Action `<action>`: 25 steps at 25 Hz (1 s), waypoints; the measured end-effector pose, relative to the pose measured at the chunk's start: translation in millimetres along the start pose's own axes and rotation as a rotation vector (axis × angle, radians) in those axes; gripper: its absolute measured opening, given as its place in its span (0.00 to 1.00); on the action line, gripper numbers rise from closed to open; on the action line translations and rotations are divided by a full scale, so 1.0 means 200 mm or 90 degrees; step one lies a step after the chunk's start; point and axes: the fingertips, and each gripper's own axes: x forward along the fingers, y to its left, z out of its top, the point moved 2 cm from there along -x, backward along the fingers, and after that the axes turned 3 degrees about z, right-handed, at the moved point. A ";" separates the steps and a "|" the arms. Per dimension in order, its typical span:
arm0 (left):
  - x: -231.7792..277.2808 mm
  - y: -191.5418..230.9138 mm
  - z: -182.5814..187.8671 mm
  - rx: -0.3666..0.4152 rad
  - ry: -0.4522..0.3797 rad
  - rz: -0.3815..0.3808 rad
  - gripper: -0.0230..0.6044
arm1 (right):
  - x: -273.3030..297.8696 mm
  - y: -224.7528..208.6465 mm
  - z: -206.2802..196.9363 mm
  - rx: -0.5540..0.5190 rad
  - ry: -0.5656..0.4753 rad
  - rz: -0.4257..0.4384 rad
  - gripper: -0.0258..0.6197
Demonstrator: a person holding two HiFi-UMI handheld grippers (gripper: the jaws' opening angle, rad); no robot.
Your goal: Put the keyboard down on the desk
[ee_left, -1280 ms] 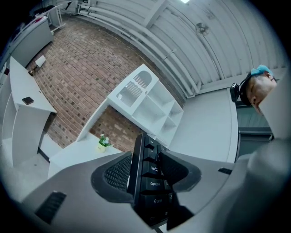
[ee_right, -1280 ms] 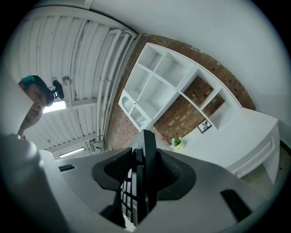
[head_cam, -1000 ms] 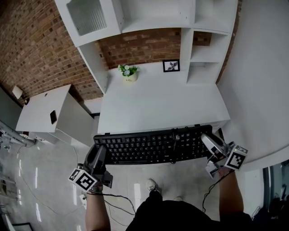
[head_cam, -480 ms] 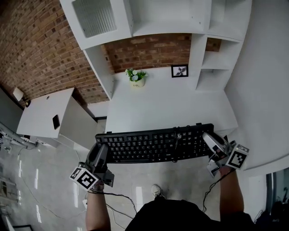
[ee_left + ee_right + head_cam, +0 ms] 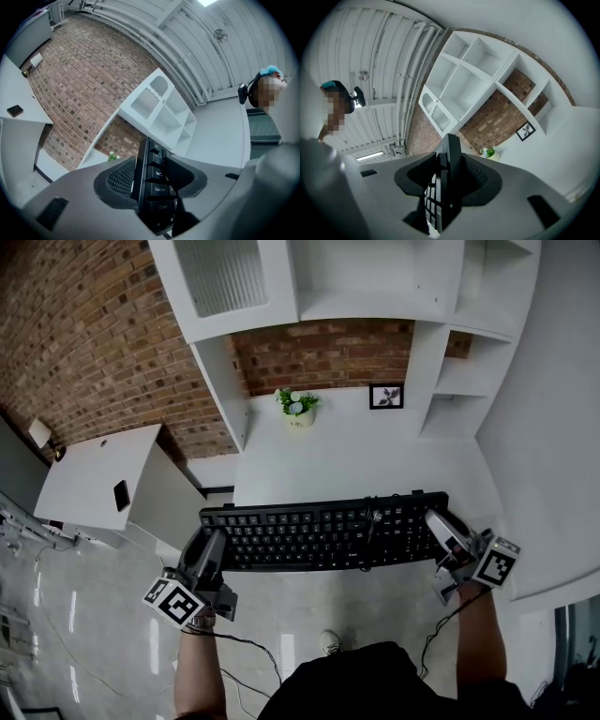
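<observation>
The keyboard [image 5: 323, 532] hangs level between my two grippers, keys up and long side across me. Its far edge lies along the front edge of the desk [image 5: 356, 456] — whether it touches the top I cannot tell. The rest of it is out past that edge, over the floor [image 5: 94, 615]. A thin cable [image 5: 371, 524] lies across the keys right of the middle. My left gripper [image 5: 214, 540] holds the left end: in the left gripper view its fingers [image 5: 119, 178] press on both faces of that end, with the Caps Lock and Shift keys between them. My right gripper [image 5: 437, 521] holds the right end the same way — in the right gripper view the dark pads [image 5: 480, 176] close on the board, which stands edge-on between them. Both grippers point roughly level toward the desk, each with its marker cube nearest me. On the desk, a small plant [image 5: 297, 406] stands at the back edge left of the middle, and a framed picture [image 5: 386, 396] leans at the back edge to its right. White shelves [image 5: 375, 277] rise over the back of the desk against a brick wall [image 5: 84, 343]. Left of the desk is a white side table [image 5: 89, 474] with a small dark thing [image 5: 121, 494] near its right edge. Below the keyboard, a shoe [image 5: 328, 641] shows on the floor.
</observation>
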 end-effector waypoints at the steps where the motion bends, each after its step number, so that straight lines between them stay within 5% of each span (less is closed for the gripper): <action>1: 0.00 0.02 0.02 0.001 -0.002 -0.002 0.38 | 0.03 0.01 0.00 -0.004 -0.002 0.001 0.32; 18: 0.01 0.06 0.07 -0.004 0.006 -0.003 0.38 | 0.08 0.05 0.00 0.000 -0.002 -0.006 0.32; 25: 0.41 0.28 0.01 -0.008 0.018 0.026 0.38 | 0.39 -0.37 0.07 0.024 0.018 0.000 0.32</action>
